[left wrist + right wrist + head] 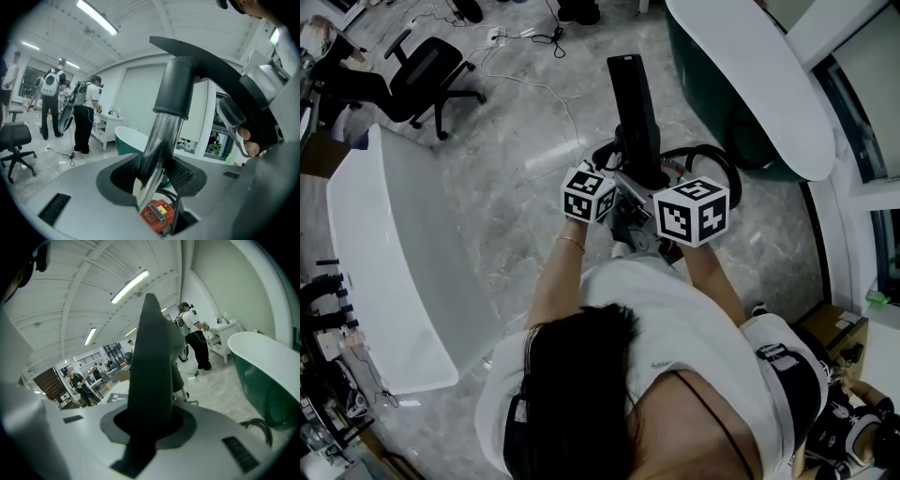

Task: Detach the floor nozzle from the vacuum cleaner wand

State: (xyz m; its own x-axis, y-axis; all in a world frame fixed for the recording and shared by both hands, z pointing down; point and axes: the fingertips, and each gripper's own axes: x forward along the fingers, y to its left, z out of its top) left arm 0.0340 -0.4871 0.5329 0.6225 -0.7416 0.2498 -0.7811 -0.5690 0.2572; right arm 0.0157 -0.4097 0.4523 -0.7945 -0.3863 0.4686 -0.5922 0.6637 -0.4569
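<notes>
The black floor nozzle (pixel 635 101) is lifted off the floor in front of me and stands up from between the two grippers. In the left gripper view its dark neck collar (pixel 176 88) sits on the chrome wand (pixel 161 137). My left gripper (pixel 152 177) is shut on that wand, just below the collar. My right gripper (pixel 147 423) is shut on the flat black nozzle (pixel 150 366). The marker cubes of the left gripper (pixel 588 194) and the right gripper (pixel 692 212) hide the jaws in the head view. A red vacuum part (pixel 157 215) shows below the wand.
A black hose (pixel 715 160) loops behind the right cube. A green bathtub with a white rim (pixel 757 84) stands at the right and a white counter (pixel 384 272) at the left. An office chair (pixel 427 67) and cables lie further off. People (pixel 87 115) stand in the background.
</notes>
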